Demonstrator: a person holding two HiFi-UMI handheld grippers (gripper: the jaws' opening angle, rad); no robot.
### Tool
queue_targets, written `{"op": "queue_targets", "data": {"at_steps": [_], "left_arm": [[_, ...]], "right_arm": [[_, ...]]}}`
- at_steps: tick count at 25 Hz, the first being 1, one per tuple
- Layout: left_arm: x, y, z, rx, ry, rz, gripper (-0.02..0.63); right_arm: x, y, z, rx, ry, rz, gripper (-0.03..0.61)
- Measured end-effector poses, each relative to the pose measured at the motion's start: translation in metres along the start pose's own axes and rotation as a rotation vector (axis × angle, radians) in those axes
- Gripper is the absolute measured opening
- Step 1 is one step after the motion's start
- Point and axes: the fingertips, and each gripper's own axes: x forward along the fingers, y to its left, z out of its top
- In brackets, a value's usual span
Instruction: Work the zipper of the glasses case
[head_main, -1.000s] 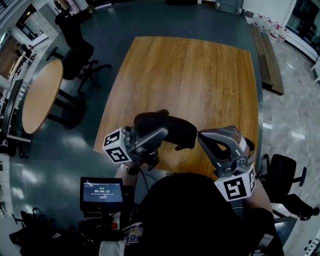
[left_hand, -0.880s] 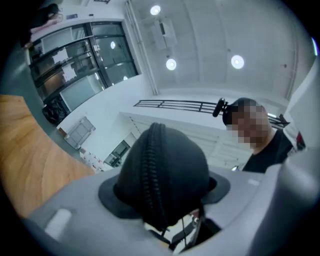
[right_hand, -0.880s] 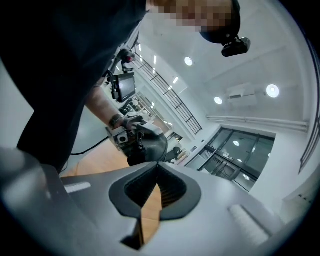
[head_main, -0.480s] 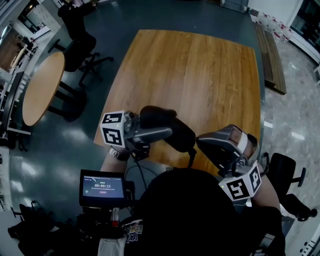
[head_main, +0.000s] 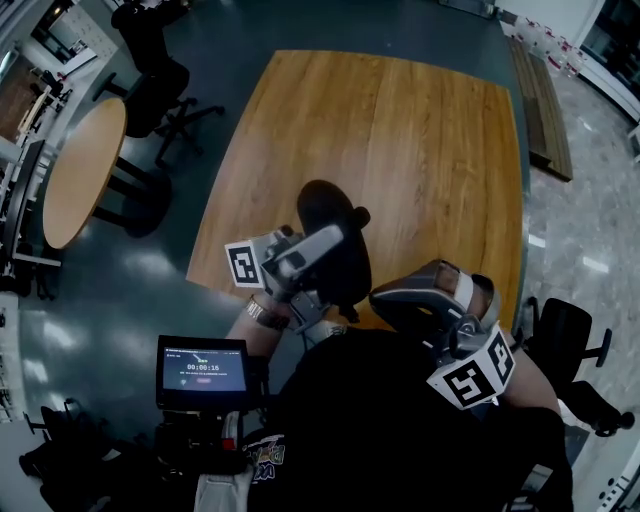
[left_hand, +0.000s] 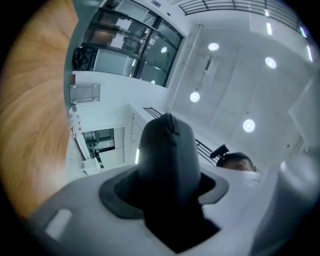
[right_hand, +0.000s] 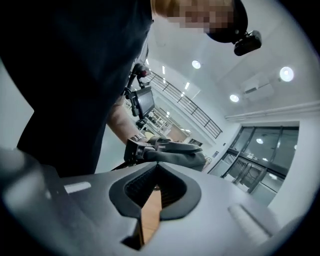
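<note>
We have the case (head_main: 325, 205) off the worktop (head_main: 420, 150), in the air over its near edge. It sits in the left claw (head_main: 335, 245), whose jaws have just been closing and now press on the case's lower end. The free end points up and away from us.

The right claw (right_hand: 157, 167) is pinched together on nothing and aimed toward the case from just beside it.

- **Missing the pull:** We cannot make out the zipper pull in any view. The right claw must part its jaws before it can take the pull, and coming in closed would likely just nudge the case.
- **Case swinging or sliding out:** With only one end clamped, the case can pivot. A tug along the zipper could swing it or draw it out of the left claw, and this looks worse if the rounded shell is slippery.
- **Drop to the floor:** Being near the worktop's edge, a dropped case may land on the floor, not the wood.
- **Blocked slider:** If the left jaws sit across the zipper line, they could stop the slider partway.
</note>
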Motion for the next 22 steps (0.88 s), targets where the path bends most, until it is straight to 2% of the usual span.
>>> {"op": "queue_targets", "data": {"at_steps": [2, 4, 6, 9, 12, 16, 19, 22], "left_arm": [[0.0, -0.001, 0.004, 0.099, -0.009, 0.041, 0.254], [0.001, 0.002, 0.0, 0.206, 0.02, 0.103, 0.277], [0.001, 0.012, -0.009, 0.249, 0.03, 0.164, 0.331], [-0.004, 0.016, -0.007, 0.242, -0.036, 0.186, 0.314], [-0.007, 0.019, -0.007, 0.213, -0.068, 0.187, 0.3], [-0.012, 0.02, -0.007, 0.205, -0.087, 0.198, 0.284], [-0.011, 0.021, -0.018, 0.176, 0.02, 0.189, 0.275], [-0.01, 0.019, -0.033, 0.25, 0.205, 0.213, 0.27]], "right_arm": [[0.003, -0.007, -0.005, 0.07, 0.004, -0.059, 0.005], [0.003, -0.016, -0.006, 0.164, -0.01, -0.116, 0.005], [0.002, -0.025, -0.006, 0.233, -0.029, -0.172, 0.003], [0.001, -0.035, -0.013, 0.282, -0.019, -0.24, 0.003], [-0.002, -0.04, -0.021, 0.293, 0.006, -0.28, 0.003], [-0.001, -0.03, -0.023, 0.288, 0.008, -0.239, 0.003], [-0.001, -0.023, -0.021, 0.214, 0.028, -0.171, 0.005], [0.002, -0.012, -0.022, 0.128, 0.064, -0.092, 0.005]]}}
